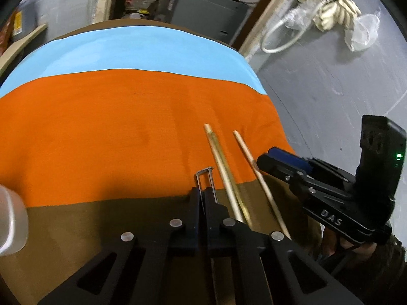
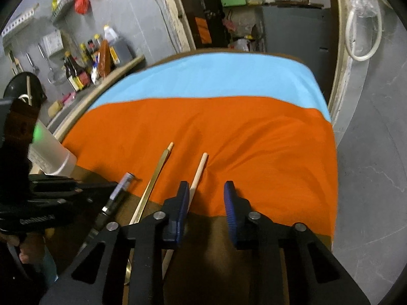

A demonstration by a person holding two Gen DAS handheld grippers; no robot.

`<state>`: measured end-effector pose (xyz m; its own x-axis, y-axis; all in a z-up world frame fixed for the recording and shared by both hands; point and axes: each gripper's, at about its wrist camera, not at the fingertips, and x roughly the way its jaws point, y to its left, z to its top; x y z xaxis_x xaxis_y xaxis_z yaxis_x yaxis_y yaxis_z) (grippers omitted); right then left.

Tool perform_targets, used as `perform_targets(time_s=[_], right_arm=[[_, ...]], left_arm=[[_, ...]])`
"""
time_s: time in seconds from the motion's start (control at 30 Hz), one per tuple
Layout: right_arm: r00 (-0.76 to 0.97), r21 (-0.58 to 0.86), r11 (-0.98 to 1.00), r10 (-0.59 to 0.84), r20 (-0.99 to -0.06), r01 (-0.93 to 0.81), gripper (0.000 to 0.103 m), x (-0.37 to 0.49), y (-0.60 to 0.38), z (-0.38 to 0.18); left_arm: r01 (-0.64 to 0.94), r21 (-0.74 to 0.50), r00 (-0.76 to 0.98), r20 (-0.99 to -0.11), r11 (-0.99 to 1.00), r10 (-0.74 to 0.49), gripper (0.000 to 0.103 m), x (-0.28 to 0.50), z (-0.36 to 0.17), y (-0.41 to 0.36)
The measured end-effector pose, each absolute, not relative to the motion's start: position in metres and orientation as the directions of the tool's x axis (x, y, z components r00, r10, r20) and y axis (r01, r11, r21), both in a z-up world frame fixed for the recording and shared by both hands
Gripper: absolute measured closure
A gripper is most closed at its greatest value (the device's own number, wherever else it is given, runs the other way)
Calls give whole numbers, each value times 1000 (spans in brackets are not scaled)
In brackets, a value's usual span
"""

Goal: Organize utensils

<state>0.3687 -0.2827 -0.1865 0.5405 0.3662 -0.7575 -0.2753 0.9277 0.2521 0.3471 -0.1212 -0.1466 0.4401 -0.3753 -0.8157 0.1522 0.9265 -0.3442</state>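
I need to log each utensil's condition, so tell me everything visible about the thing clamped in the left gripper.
The peeler looks like a slim metal utensil with a dark handle and a narrow rectangular wire-like head. The left gripper is shut on it near the head, which pokes out over the orange cloth. It lies roughly parallel to the brass-coloured chopstick beside it, not touching. Its handle is partly hidden.
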Motion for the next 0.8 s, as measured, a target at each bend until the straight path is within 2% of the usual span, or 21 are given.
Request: perform_targets(time_s=[0.1,0.23,0.57,0.6,0.63,0.8], right_arm=[[520,235,926,361,-774,-294,81,372,-272,-189],[510,217,933,341,-789,-288,88,375,-264,-192],[431,172,955,265,-863,-242,89,388,-254,-191],[427,172,957,260,-866,-233,92,388,-253,-190],[427,178,958,261,-866,-225,98,388,-253,-190],[470,291,944,330,-819,-156,99,374,-266,-184]], left_arm=[[117,-331,458,-819,936,-347,99,344,-144,-107],[67,-307,483,-823,949,-301,99,339,-139,-86],[50,-305,515,-808,951,-286,100,339,-136,-79],[55,-306,522,-803,950,-289,100,337,-135,-79],[61,-308,530,-796,950,-292,100,336,-133,-80],[83,-304,582,-758,949,-294,100,325,-117,-78]])
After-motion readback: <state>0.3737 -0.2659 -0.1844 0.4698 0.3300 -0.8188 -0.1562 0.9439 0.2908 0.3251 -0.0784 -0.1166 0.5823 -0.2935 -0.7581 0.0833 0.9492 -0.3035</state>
